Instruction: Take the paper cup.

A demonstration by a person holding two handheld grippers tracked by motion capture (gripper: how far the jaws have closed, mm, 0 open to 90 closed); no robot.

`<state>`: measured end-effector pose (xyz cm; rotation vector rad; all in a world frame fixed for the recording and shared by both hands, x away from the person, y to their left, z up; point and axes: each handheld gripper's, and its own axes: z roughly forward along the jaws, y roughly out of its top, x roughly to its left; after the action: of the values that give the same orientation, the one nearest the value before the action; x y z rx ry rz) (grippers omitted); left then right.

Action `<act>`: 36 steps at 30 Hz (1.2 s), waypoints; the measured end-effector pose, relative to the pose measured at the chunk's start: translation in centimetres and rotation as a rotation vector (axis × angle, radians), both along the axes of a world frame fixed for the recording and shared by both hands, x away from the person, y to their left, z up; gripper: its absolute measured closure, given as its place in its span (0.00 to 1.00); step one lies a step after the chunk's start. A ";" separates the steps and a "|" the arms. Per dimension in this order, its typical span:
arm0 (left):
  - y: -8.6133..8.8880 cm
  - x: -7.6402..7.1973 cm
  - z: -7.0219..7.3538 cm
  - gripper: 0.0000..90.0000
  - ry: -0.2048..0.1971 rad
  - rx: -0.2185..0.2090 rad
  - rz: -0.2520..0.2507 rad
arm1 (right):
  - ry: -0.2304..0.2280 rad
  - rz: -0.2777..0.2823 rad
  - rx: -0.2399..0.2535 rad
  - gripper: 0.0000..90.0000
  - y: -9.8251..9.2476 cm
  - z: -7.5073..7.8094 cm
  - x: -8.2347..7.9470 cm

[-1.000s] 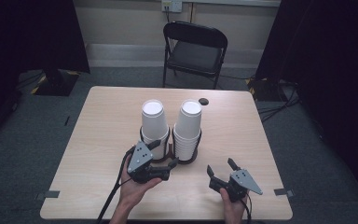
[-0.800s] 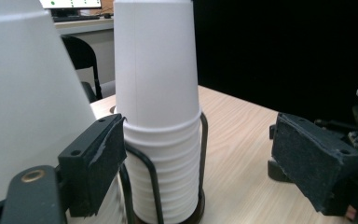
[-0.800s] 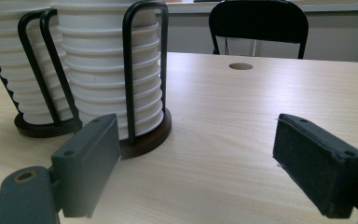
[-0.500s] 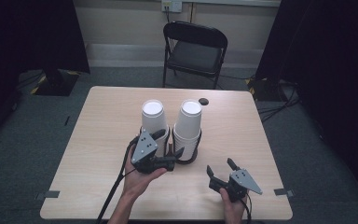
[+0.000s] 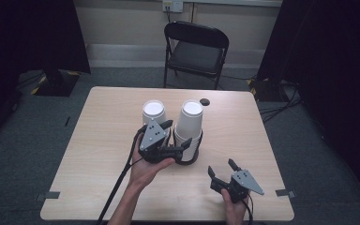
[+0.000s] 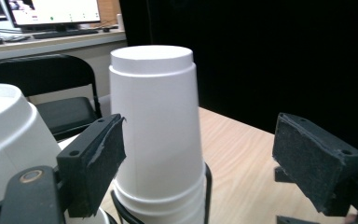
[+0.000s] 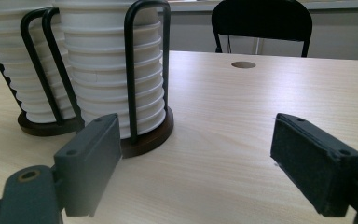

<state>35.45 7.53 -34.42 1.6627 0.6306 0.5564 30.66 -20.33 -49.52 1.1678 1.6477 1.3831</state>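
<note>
While the right gripper (image 7: 196, 163) view reveals wire holders (image 7: 135, 70), both grippers' jaws stand apart, gripping nothing.

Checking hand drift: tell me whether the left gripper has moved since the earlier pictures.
Yes. The left gripper has shifted away from the table's near edge, toward the right cup stack; its jaws have just been opening.
</note>
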 end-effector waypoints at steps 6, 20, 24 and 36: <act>-0.5 0.6 0.7 0.18 -0.002 -0.001 0.001 | 0.000 0.003 -0.001 0.17 0.0 0.0 0.0; -1.7 2.5 1.6 0.17 -0.006 0.047 0.038 | -0.001 0.002 0.003 0.18 0.0 0.0 0.0; -2.0 2.9 1.9 0.18 -0.009 0.062 0.041 | -0.004 0.004 0.000 0.18 0.0 0.0 0.0; -2.4 4.4 2.4 0.17 0.021 0.073 0.052 | -0.005 -0.002 0.007 0.17 -0.1 0.0 0.0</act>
<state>39.88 5.09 -32.04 1.7263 0.6774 0.6063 30.64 -20.41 -49.53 1.1685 1.6394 1.3908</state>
